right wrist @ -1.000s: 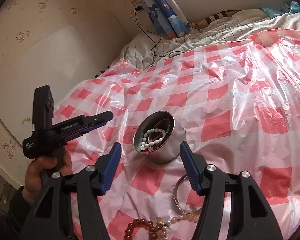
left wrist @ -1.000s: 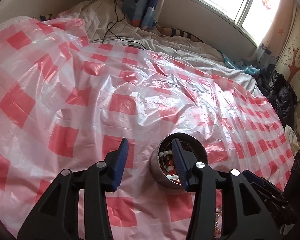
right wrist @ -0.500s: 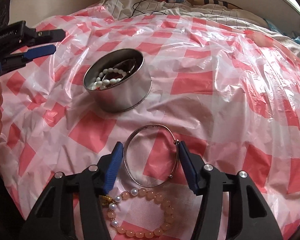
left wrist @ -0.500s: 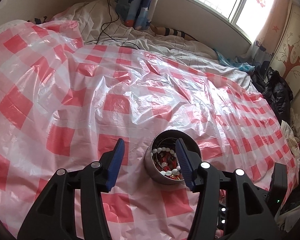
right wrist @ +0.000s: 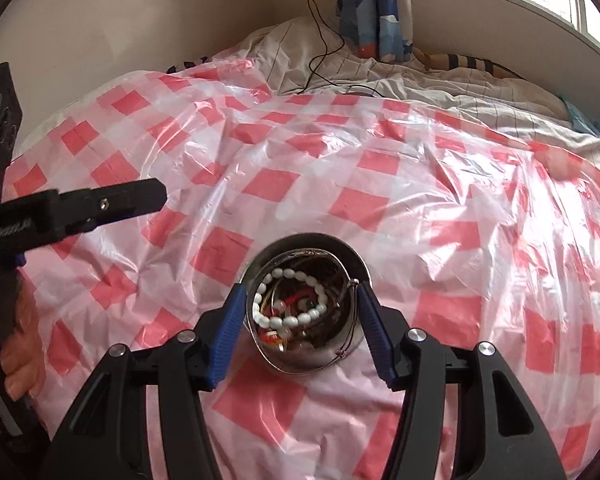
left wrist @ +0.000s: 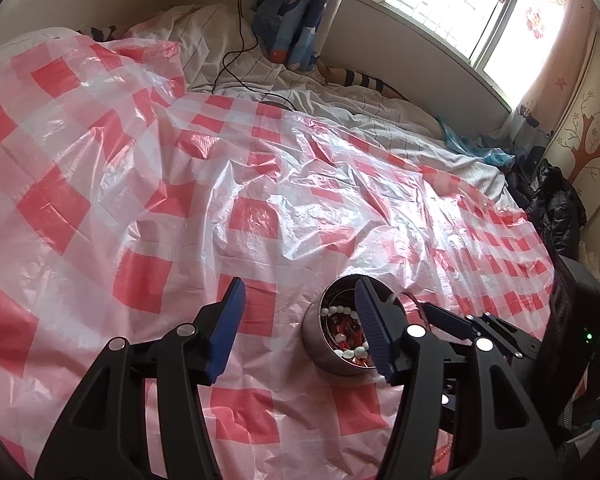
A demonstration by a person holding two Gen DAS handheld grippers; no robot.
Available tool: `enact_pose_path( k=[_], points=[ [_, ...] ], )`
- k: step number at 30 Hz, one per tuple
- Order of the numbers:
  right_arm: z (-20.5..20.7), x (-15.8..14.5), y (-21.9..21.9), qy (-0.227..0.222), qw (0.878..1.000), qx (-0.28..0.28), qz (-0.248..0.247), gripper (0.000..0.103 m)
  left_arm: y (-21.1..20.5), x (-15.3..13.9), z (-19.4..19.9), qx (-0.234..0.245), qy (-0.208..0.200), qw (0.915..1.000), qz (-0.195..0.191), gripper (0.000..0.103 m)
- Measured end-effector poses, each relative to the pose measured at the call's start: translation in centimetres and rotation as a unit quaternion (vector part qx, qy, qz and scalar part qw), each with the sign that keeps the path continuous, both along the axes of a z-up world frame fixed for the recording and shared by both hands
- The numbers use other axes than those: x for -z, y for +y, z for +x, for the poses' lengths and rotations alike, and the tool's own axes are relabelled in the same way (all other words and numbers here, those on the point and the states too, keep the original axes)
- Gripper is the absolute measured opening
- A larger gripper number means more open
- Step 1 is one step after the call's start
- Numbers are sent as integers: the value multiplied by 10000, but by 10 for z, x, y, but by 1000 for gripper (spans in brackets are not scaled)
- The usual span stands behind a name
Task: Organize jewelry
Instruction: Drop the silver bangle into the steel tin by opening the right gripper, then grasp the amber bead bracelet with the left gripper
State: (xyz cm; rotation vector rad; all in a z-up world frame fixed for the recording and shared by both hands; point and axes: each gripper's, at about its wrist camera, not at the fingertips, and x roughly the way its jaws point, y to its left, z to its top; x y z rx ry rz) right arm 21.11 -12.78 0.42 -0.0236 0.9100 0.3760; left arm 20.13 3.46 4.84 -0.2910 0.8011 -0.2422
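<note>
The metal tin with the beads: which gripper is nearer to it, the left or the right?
Right. The right gripper hangs directly over the metal tin, fingers framing its rim. The left gripper stays beside it, off to the tin's left.

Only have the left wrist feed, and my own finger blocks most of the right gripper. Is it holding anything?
Observer: Yes. The right gripper pinches a thin silver bangle across its width.
Operator: Where is it relative to the tin?
Observer: Directly over the open tin, with the ring roughly lined up with the rim.
Operator: Released?
Observer: Not yet. Both blue pads sit against the bangle's sides.
</note>
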Motion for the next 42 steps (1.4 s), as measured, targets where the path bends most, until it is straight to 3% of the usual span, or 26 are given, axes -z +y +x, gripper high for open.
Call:
enact_pose_path(
  k=[5, 8, 12, 17, 25, 30, 37, 42],
  points=[
    [23, 21, 12, 174, 9997, 53, -158, 56, -1, -2, -2, 51, -13, 10000, 22, 55],
    [23, 22, 0, 164, 9996, 221, -74, 62, -2, -1, -2, 75, 3, 9999, 88, 57],
    [-3, 1, -26, -99, 9993, 352, 71, 74, -5, -1, -5, 92, -10, 9997, 216, 61],
    [-68, -14, -73, -297, 9980, 540, 136, 87, -16, 0, -13, 156, -74, 9981, 589, 65],
    [-155, -1, -128, -226, 9921, 1081, 602, 91, -55, 2, -53, 697, -358, 9879, 1337, 69],
    [-154, 1, -134, -244, 9849, 1297, 1124, 92, -75, 6, -93, 876, -618, 9776, 1811, 73],
    [-157, 4, -130, -199, 9862, 1290, 1018, 92, -89, 17, -127, 1103, -699, 9705, 2029, 76],
    [-156, 8, -128, -111, 9868, 1284, 979, 92, -94, 17, -131, 1189, -787, 9654, 2182, 77]
  ],
)
